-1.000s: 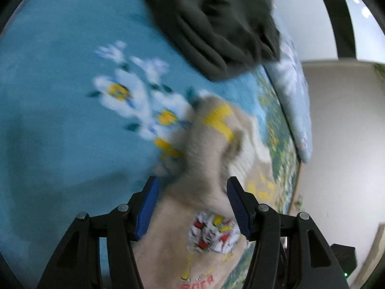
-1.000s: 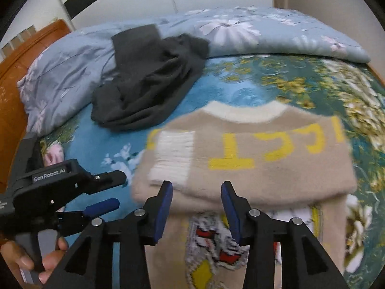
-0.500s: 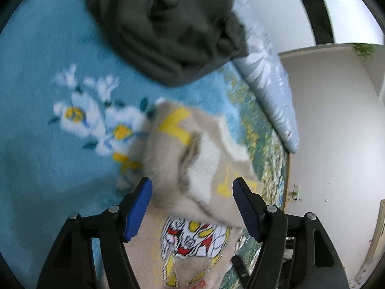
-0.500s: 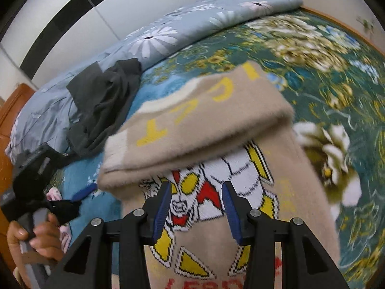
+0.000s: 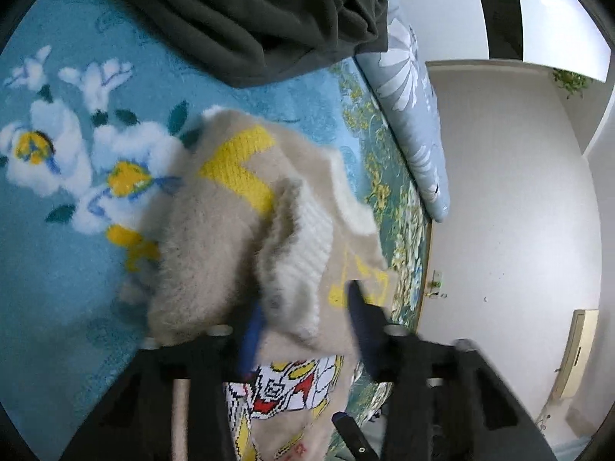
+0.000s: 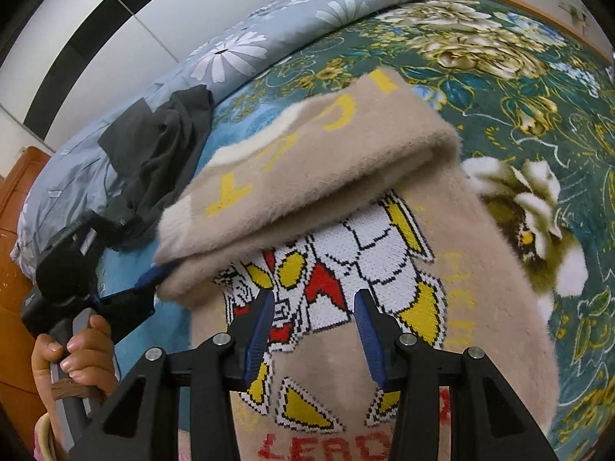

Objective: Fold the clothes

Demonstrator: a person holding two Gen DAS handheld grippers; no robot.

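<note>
A beige knit sweater (image 6: pixel 346 176) with yellow letters and a robot picture lies on the flowered bedspread, its top part folded over the front. In the left wrist view the folded edge (image 5: pixel 238 223) lies right before my left gripper (image 5: pixel 303 330); the jaws stand apart with the white cuff between them, not clamped. The left gripper also shows in the right wrist view (image 6: pixel 127 296) at the fold's left corner. My right gripper (image 6: pixel 313 322) is open above the robot picture, holding nothing.
A dark grey garment (image 6: pixel 153 150) lies crumpled beyond the sweater, also in the left wrist view (image 5: pixel 253 15). A light blue flowered quilt (image 6: pixel 269 34) runs along the far side. A wooden headboard (image 6: pixel 19 199) is at left. The bed's edge meets a white wall (image 5: pixel 511 199).
The left gripper has pushed forward into the folded edge, so the cuff now lies between its jaws. The right gripper has drawn back over the robot picture, still open.
</note>
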